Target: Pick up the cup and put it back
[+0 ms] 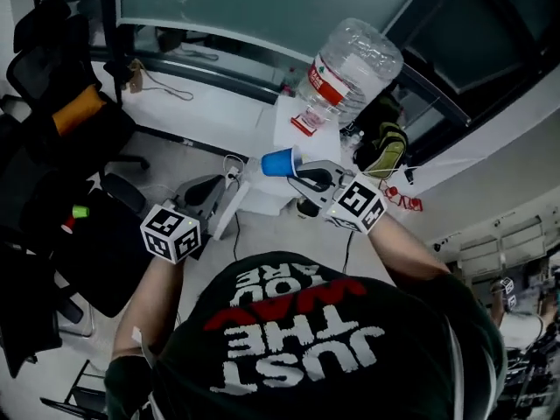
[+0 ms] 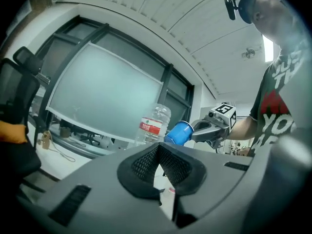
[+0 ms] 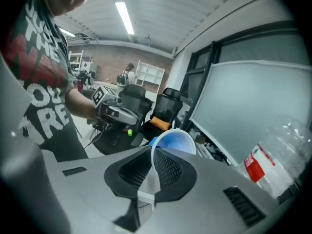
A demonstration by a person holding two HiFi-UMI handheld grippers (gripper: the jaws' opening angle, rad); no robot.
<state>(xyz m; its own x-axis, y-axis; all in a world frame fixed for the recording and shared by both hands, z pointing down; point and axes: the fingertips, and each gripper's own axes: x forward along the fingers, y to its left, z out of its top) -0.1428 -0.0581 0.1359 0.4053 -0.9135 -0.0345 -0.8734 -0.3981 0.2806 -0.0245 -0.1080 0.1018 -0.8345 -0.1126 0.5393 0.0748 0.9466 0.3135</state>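
Observation:
A blue paper cup (image 1: 280,162) lies on its side in the air, held by its rim in my right gripper (image 1: 299,173), in front of a white water dispenser (image 1: 302,129) topped by a big clear bottle (image 1: 350,66). In the right gripper view the cup's (image 3: 173,143) white rim is pinched between the jaws of the right gripper (image 3: 152,152), with the cup's mouth facing the camera. My left gripper (image 1: 210,198) hangs lower and to the left, apart from the cup. In its own view the left gripper (image 2: 158,148) has its pads together with nothing between them, and the cup (image 2: 179,132) shows beyond them.
Black office chairs (image 1: 61,103), one with an orange cushion, stand at the left. A white desk (image 1: 201,103) with a loose cable runs along the window. A black bag with yellow gloves (image 1: 387,147) sits to the right of the dispenser.

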